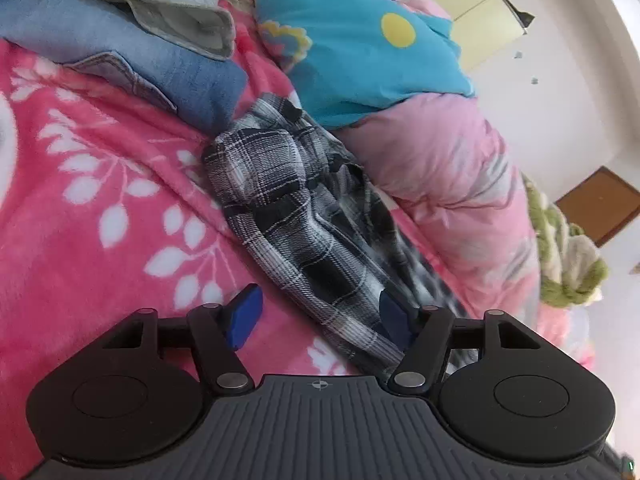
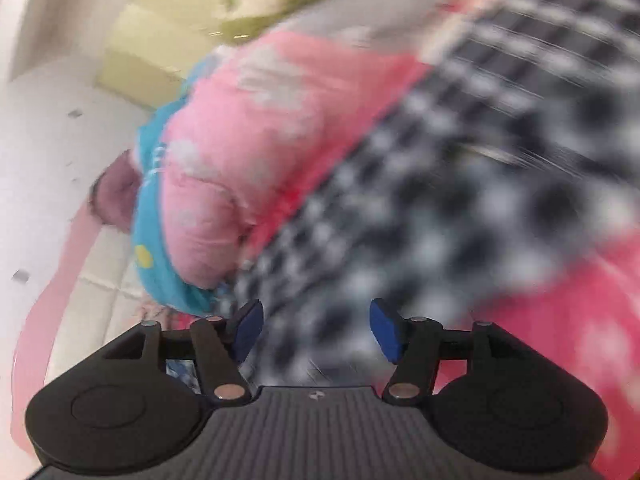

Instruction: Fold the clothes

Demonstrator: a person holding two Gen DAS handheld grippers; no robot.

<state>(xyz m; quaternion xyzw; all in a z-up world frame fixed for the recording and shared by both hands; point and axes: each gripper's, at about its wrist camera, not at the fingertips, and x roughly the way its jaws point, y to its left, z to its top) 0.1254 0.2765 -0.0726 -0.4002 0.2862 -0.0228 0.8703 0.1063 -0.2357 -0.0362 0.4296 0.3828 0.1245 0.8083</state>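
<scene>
Both grippers, left gripper (image 1: 318, 318) and right gripper (image 2: 316, 330), hang with jaws spread, gripping nothing; the plaid shirt (image 1: 288, 216) lies bunched, unfolded, on the pink floral blanket (image 1: 100, 208); folded-looking jeans (image 1: 120, 56) sit beyond.

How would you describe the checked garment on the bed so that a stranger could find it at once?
On the pink leaf-print blanket, look between the folded blue denim and the pale pink quilt. The crumpled garment there is the only black-and-white plaid piece.
</scene>
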